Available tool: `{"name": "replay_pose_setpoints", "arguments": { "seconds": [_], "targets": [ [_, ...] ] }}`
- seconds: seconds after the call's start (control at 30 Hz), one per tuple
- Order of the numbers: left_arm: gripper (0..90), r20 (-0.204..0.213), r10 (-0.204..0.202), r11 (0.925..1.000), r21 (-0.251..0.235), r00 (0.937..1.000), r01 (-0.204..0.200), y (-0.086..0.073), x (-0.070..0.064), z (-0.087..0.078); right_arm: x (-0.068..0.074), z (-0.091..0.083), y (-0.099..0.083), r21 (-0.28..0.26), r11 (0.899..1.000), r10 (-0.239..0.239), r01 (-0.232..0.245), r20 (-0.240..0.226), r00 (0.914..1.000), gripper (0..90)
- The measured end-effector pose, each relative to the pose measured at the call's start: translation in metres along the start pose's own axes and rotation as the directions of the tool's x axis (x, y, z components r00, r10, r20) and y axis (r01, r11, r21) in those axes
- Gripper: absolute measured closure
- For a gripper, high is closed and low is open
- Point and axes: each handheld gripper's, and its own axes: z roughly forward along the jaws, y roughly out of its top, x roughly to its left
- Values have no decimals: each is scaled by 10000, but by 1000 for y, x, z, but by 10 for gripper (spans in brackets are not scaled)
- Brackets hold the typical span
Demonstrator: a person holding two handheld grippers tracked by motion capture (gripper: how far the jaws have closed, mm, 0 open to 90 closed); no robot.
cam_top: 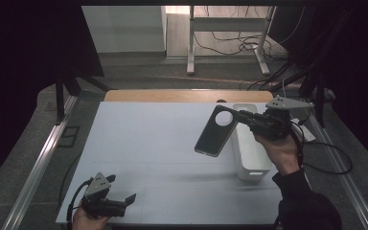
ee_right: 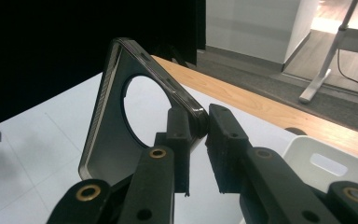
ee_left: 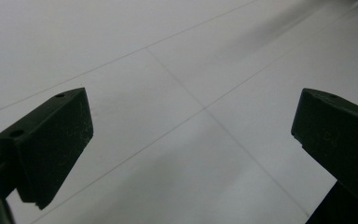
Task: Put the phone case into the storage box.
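A dark phone case (cam_top: 215, 131) with a round camera hole hangs tilted in the air above the white table (cam_top: 163, 143). My right gripper (cam_top: 242, 117) is shut on its upper edge beside the hole. In the right gripper view the case (ee_right: 109, 121) stands on edge, its rim pinched between the two black jaws of the right gripper (ee_right: 204, 125). My left gripper (cam_top: 130, 198) rests low at the table's front left corner, open, with nothing between its fingers. Bare white table surface (ee_left: 177, 93) lies between the wide-spread jaws of the left gripper (ee_left: 191, 128).
A white rectangular bin (cam_top: 250, 143) stands on the table's right side, just under and behind the held case; its rim with a handle slot (ee_right: 326, 163) is close below my right gripper. A wooden strip (cam_top: 187, 96) edges the table's far side. Metal rails (cam_top: 38, 163) flank the table.
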Motion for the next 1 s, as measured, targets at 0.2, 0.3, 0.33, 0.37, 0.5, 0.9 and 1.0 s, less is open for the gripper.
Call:
{"name": "replay_pose_setpoints", "arguments": {
  "seconds": [0.2,0.3,0.33,0.37,0.5,0.9,1.0],
  "targets": [
    [0,-205,-108,9999,69,9997,109,-9,3,-7,-9,0,4,29,10000,-89,88,243,9997,785],
    [0,-33,-202,9996,211,9998,202,-12,3,-8,-13,-2,6,1,9999,-122,122,338,9994,785],
    [0,-22,-215,9994,268,9998,216,-13,3,-8,-14,-2,7,17,9999,-137,137,390,9991,785],
    [0,-57,-174,9994,302,9998,175,-14,3,-8,-16,-3,8,0,9999,-136,137,413,9991,785],
    [0,-85,-225,9997,114,9997,226,-15,2,-11,-22,-5,12,26,9998,-216,215,609,9979,785],
    [0,-204,-37,9998,198,9998,41,-15,0,-10,-41,-11,20,-69,9992,-375,383,978,9945,785],
    [0,-183,-54,9997,227,9998,58,-15,0,-10,-46,-11,21,-52,9991,-413,421,1060,9935,785]
  ]
}}
